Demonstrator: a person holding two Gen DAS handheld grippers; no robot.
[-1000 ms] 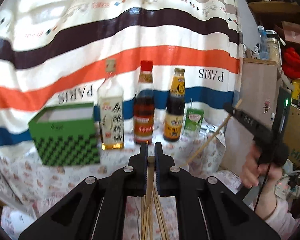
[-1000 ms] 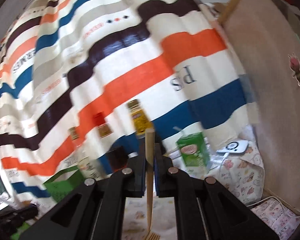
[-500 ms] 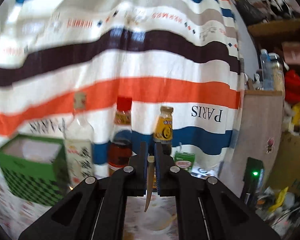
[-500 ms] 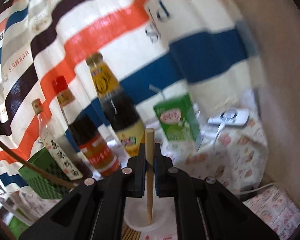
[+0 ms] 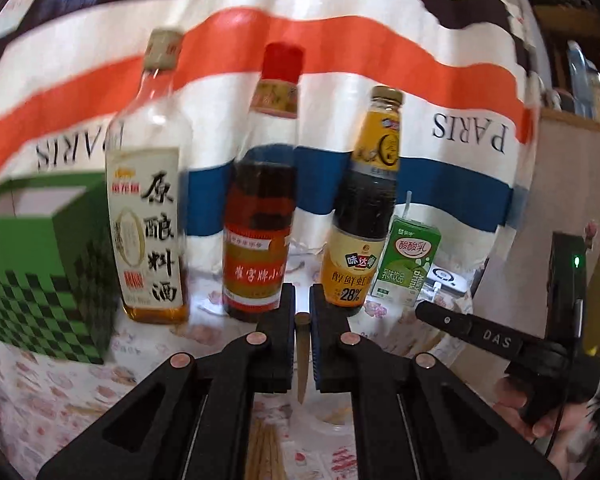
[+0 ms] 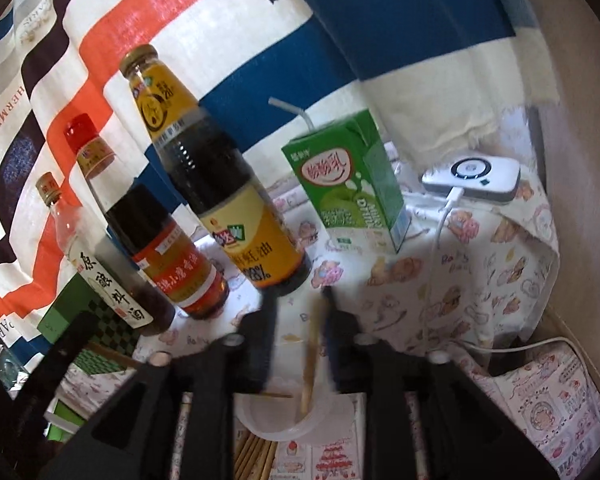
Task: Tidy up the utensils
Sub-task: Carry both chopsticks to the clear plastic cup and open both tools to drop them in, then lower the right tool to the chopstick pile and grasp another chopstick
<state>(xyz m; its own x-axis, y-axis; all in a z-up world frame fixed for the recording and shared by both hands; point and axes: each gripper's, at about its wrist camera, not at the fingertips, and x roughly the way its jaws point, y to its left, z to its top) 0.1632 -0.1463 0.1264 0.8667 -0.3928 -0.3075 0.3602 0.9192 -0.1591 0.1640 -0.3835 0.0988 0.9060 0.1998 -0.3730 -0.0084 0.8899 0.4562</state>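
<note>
My left gripper [image 5: 302, 296] is shut on a wooden chopstick [image 5: 302, 352] that points down toward a clear plastic cup [image 5: 332, 416]. Loose chopsticks [image 5: 264, 452] lie on the cloth just below it. The jaws of my right gripper [image 6: 299, 298] are opening and look blurred. A chopstick [image 6: 311, 360] stands loose between them, leaning by the right finger with its lower end in the clear cup [image 6: 284, 420]. In the left wrist view the right gripper [image 5: 424, 310] comes in from the right, held by a hand [image 5: 540, 416].
Three sauce bottles [image 5: 260, 208] stand in a row ahead, with a green drink carton [image 6: 348, 184] to their right and a green checked box [image 5: 40, 264] to their left. A white device [image 6: 474, 174] with a cable lies far right. A striped cloth hangs behind.
Both cameras have dipped and closed in on the bottles. The right jaws have parted and their chopstick now stands loose in the cup. The left grip is unchanged.
</note>
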